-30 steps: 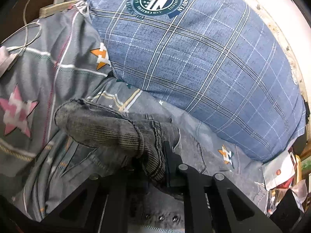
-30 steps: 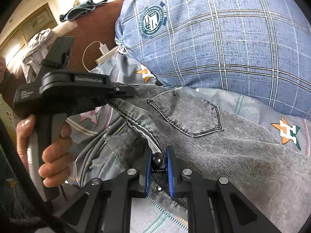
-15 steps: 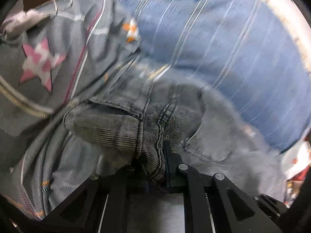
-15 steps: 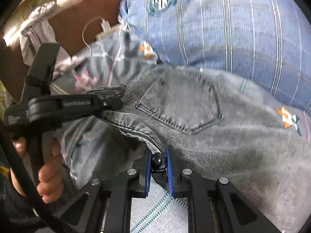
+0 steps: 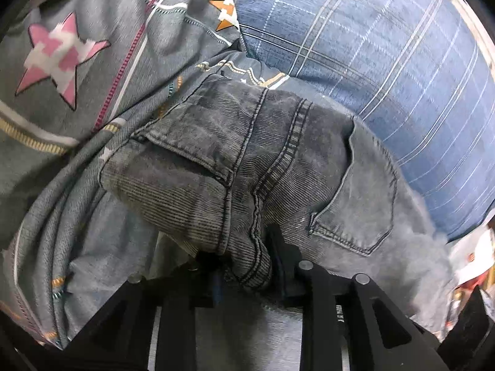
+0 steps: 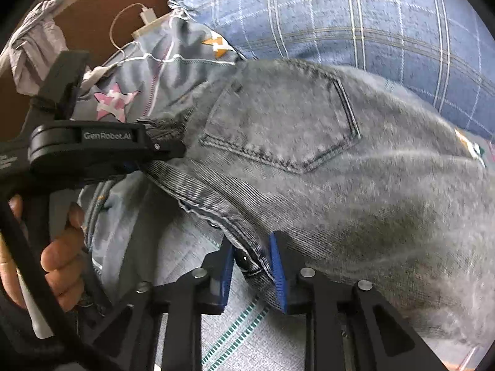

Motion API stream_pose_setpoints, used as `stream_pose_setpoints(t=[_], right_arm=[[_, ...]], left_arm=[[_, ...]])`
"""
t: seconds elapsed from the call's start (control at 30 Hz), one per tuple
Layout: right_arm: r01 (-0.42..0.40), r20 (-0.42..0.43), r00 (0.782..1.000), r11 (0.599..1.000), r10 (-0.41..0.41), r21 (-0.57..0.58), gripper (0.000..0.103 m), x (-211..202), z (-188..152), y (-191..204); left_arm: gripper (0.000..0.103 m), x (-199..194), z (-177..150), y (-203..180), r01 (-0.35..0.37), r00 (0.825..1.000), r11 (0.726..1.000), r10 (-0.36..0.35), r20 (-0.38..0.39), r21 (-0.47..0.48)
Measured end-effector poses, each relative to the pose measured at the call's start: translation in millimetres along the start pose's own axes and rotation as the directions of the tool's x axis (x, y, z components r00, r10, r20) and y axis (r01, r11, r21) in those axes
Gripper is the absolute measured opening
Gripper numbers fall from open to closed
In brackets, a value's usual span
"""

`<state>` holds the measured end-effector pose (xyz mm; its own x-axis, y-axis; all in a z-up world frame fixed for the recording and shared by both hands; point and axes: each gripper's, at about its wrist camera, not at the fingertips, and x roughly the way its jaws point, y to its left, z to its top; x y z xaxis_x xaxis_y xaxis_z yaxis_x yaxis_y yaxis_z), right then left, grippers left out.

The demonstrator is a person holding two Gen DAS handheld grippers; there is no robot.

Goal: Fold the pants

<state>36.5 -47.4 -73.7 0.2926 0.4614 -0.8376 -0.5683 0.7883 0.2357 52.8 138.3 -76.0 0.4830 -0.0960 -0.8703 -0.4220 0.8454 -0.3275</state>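
Observation:
Grey washed denim pants (image 5: 278, 160) lie on the bed, back pocket (image 6: 278, 123) up. My left gripper (image 5: 247, 266) is shut on the bunched waistband and holds it just above the bedding; its pads are mostly hidden by cloth. My right gripper (image 6: 252, 262) is shut on the waistband at the metal button (image 6: 241, 259), between blue pads (image 6: 277, 262). In the right wrist view the left gripper (image 6: 161, 151) shows at the left, pinching the other waistband end, with the waistband stretched between the two.
A large blue plaid pillow (image 5: 371, 46) lies behind the pants. Grey bedding with a pink star (image 5: 58, 52) spreads to the left. A white charger with cable (image 6: 145, 18) sits by the brown headboard (image 6: 102, 3). Clutter (image 5: 473, 262) lies at the right edge.
Both grippers have carried the waistband forward toward the pillow and down. The pants now lie spread, with the back pocket flatter. Both grips are unchanged.

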Motion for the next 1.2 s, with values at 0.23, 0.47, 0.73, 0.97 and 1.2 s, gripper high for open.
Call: stream_pose_setpoints(t=[0.23, 0.47, 0.73, 0.97, 1.2], right_arm=[[-0.059, 0.139, 0.989, 0.994, 0.046, 0.093, 0.074, -55.9, -15.1, -5.5], [-0.054, 0.257, 0.966, 0.979, 0.001, 0.199, 0.074, -107.6, -41.5, -30.8], [-0.042, 0.284, 0.958, 0.951, -0.049, 0.305, 0.074, -121.2, -49.9, -57.8], [-0.038, 0.286, 0.956, 0.942, -0.062, 0.332, 0.074, -120.1, -49.8, -68.3], [-0.036, 0.303, 0.950, 0.932, -0.080, 0.360, 0.074, -127.5, -52.5, -76.4]], left_arm=[[0.079, -50.2, -19.2, -24.5, -0.167, 0.948, 0.981, 0.134, 0.289, 0.095], [0.082, -65.5, -26.4, -58.2, -0.157, 0.917, 0.957, 0.049, 0.395, 0.245], [0.082, -72.9, -40.8, -80.4, -0.165, 0.911, 0.922, 0.008, 0.411, 0.349], [0.082, -77.1, -46.5, -91.2, -0.143, 0.899, 0.919, -0.034, 0.437, 0.366], [0.082, -76.2, -58.1, -102.0, -0.144, 0.895, 0.904, -0.054, 0.442, 0.403]])
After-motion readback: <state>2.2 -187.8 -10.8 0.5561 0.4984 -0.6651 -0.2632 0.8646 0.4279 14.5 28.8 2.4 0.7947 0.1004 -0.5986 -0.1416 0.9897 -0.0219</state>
